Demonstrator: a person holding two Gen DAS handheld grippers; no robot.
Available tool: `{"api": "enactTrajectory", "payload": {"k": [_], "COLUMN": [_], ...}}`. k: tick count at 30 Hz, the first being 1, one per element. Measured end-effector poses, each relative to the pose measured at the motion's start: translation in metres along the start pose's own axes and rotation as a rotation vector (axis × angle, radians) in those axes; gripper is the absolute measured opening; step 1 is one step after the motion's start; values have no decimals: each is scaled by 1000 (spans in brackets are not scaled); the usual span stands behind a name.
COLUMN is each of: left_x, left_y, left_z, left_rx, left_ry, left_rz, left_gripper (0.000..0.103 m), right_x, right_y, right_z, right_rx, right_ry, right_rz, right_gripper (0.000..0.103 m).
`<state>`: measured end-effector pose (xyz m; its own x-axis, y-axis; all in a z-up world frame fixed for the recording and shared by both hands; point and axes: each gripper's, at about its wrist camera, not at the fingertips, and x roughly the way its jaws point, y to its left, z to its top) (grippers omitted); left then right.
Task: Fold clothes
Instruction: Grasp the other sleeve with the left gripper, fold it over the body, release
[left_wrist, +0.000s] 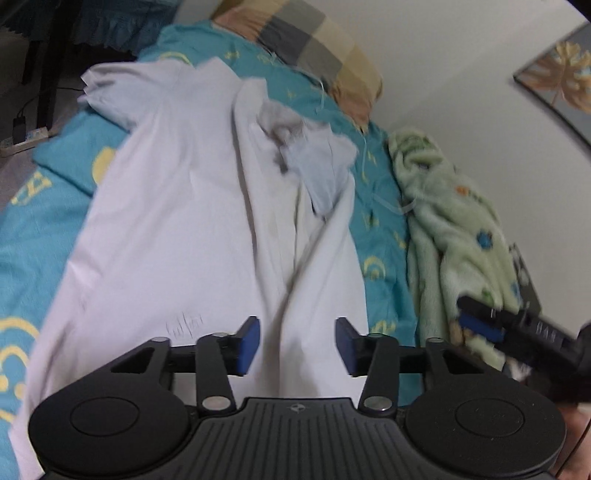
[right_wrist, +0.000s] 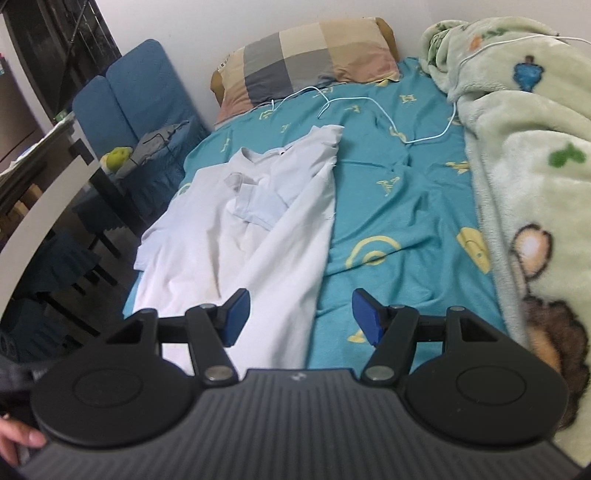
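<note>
**White shirt spread on the bed, both grippers held empty above it**

A white short-sleeved shirt (right_wrist: 255, 236) is laid lengthwise on a teal bedsheet (right_wrist: 399, 206) printed with yellow motifs. The garment is seen partly folded: one side is turned inward over the body, and a sleeve (right_wrist: 264, 210) is laid across the chest just below the collar (right_wrist: 255, 157). Long creases are seen running down the fabric. In the left wrist view the same shirt (left_wrist: 177, 221) is shown filling most of the frame, its other sleeve (left_wrist: 110, 96) spread flat toward the edge of the bed.

The left gripper (left_wrist: 297, 345) is held over the lower part of the shirt, its blue-padded fingers (left_wrist: 248, 343) spread apart with nothing between them. The right gripper (right_wrist: 297, 317) is positioned over the hem's right edge, where white cloth meets the sheet; its fingers (right_wrist: 364, 317) are likewise spread wide and nothing is pinched. Whether either gripper touches the fabric cannot be told. The right gripper (left_wrist: 517, 332) is also seen at the right edge of the left wrist view, blurred.

A checked pillow (right_wrist: 306, 59) is set at the head of the bed, a white cable (right_wrist: 369, 99) is trailed across the sheet, and a pale green fleece blanket (right_wrist: 524, 147) with cartoon prints is bunched along the right side.
</note>
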<state>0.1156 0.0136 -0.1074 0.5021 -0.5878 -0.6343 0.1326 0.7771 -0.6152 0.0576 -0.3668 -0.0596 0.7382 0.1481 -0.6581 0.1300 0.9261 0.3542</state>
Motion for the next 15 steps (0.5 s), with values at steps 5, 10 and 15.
{"api": "enactTrajectory", "payload": {"k": [5, 10, 15], "left_x": [-4, 16, 57], "left_y": [50, 119, 164], "left_z": [61, 107, 133], "left_rx": [-167, -385, -487], "left_ry": [-143, -259, -264], "left_rz": [43, 56, 106], "left_gripper": [63, 64, 64], "right_x": [21, 59, 99], "right_y": [22, 40, 35], "right_z": [22, 30, 23], "right_rx": [83, 54, 36], "right_ry": [-8, -45, 48], "right_rz": [60, 18, -25], "right_gripper": [65, 63, 63]}}
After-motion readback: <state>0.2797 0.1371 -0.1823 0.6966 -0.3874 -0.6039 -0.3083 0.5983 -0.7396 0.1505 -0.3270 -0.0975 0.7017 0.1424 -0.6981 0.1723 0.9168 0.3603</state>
